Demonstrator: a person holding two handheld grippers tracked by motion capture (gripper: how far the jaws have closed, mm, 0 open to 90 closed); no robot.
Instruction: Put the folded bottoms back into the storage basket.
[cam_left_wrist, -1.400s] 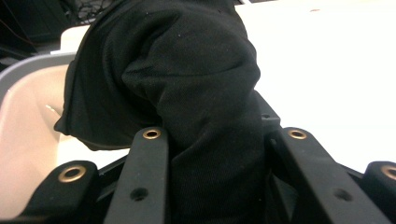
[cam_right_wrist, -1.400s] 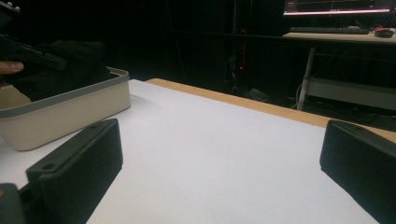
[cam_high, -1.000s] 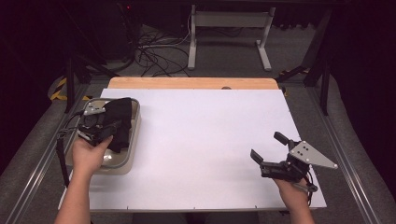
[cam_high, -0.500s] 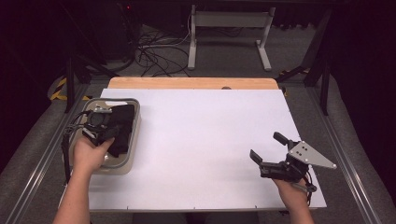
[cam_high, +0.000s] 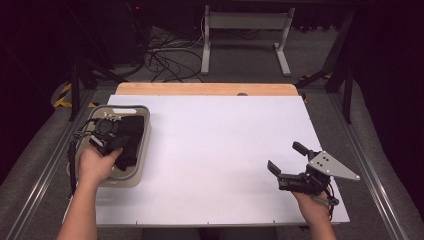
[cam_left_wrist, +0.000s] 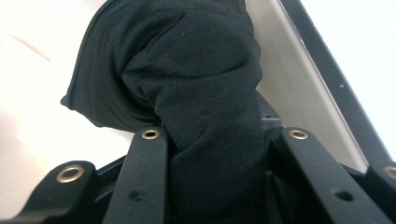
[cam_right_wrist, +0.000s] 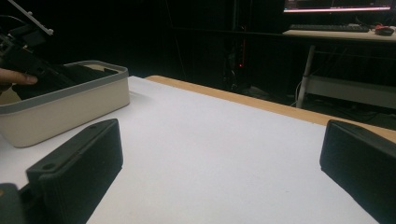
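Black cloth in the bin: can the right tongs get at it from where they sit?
Probably not yet. The right tongs sit open at the far side of the table, and the left tongs already grip the black cloth inside the bin.

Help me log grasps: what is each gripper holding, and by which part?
The left gripper pinches a bunched fold of the black cloth inside the bin. The right gripper holds nothing.
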